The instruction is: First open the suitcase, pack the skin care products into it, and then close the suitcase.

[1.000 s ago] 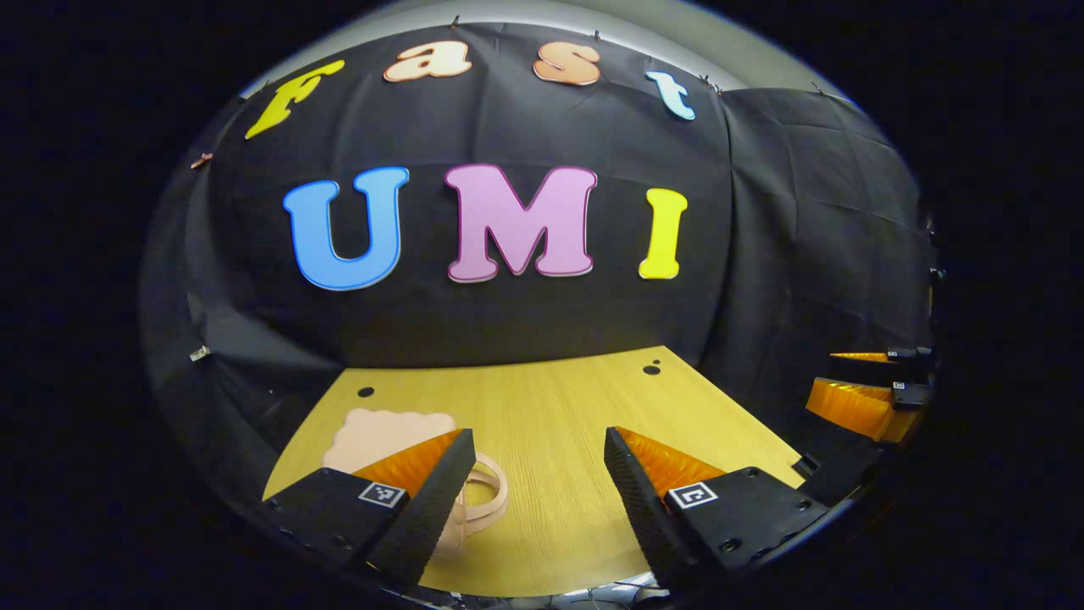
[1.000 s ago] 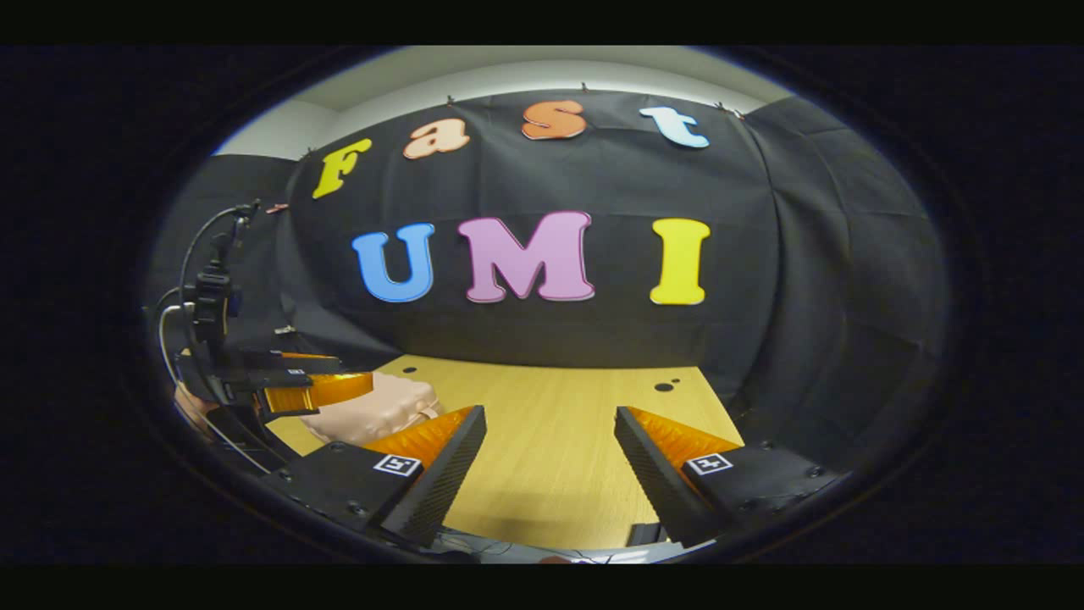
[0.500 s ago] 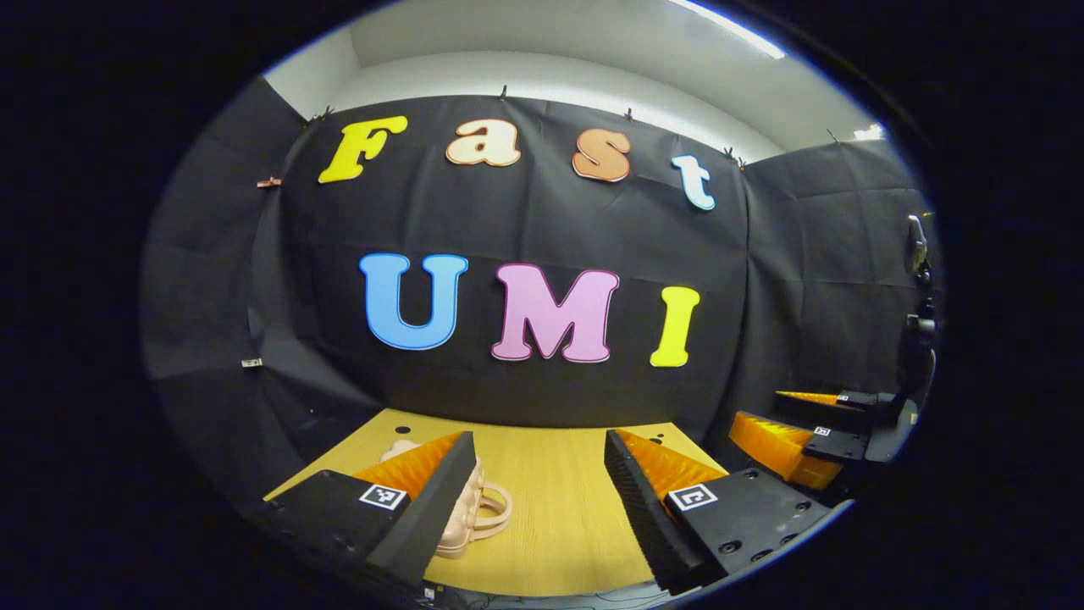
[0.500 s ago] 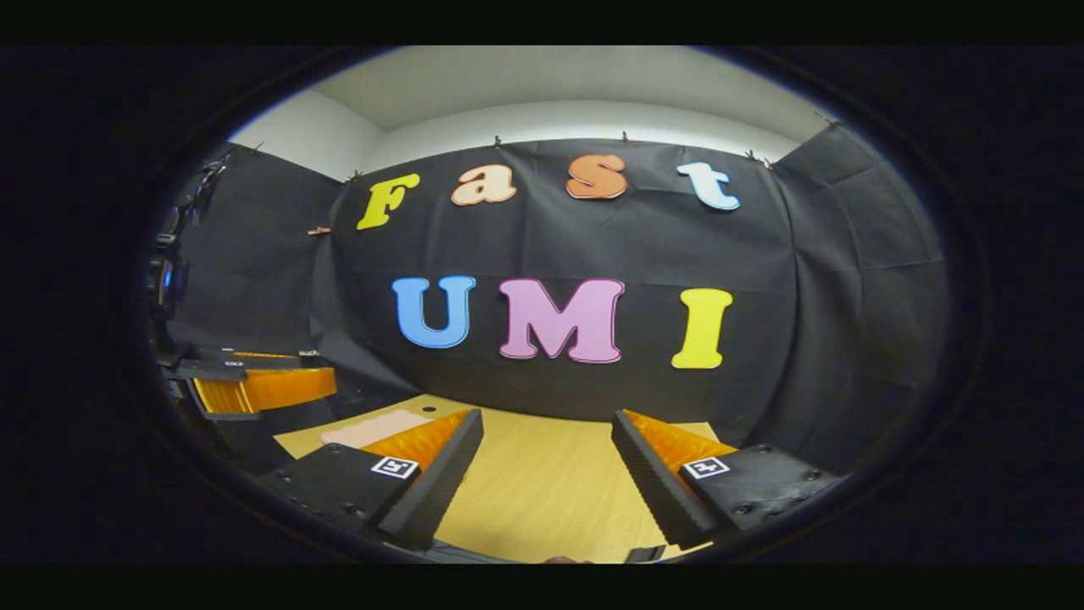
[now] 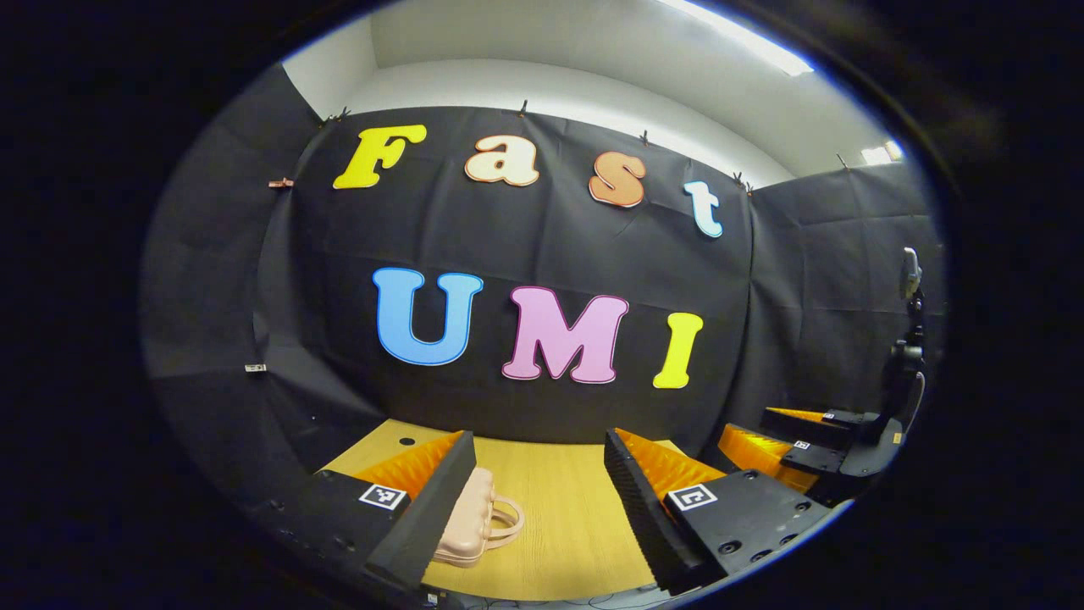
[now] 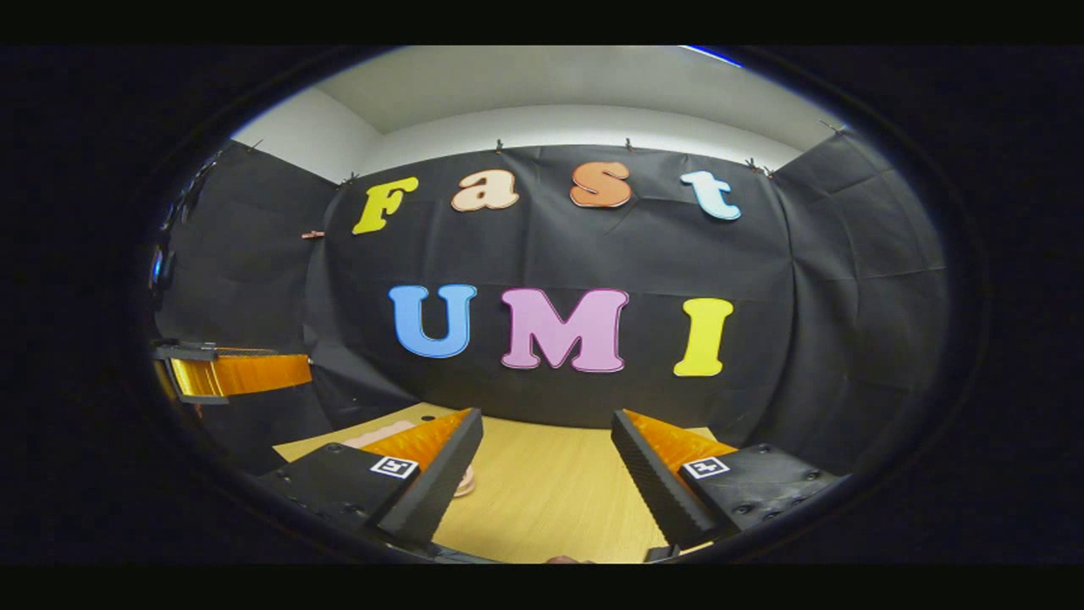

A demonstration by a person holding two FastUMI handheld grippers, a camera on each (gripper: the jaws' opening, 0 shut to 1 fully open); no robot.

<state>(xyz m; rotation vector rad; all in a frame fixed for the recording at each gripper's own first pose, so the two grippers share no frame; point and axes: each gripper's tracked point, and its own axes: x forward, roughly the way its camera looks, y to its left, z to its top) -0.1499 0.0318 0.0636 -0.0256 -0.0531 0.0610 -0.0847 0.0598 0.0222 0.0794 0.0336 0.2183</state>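
Both grippers have tipped up off the table (image 5: 559, 525), left gripper (image 5: 535, 487) and right gripper (image 6: 542, 474) spread empty; dip toward the closed suitcase (image 5: 470, 525) first.

In the left gripper view, the pink suitcase (image 5: 471, 527) lies on the tabletop (image 5: 559, 517) with its left part hidden behind the left gripper's (image 5: 535, 500) own left finger; whether it is latched or ajar cannot be told. The tabletop's near edge and left side are covered by the fingers. At the far right, the right gripper (image 5: 788, 440) is partly cut off at the edge, and the hand holding it is lost in the dark.

In the right gripper view, the suitcase (image 6: 377, 435) shows as a thin pink sliver behind that gripper's left finger (image 6: 423, 474). The left gripper (image 6: 233, 373) is cut off at the left edge, so how its jaws stand is unclear there.
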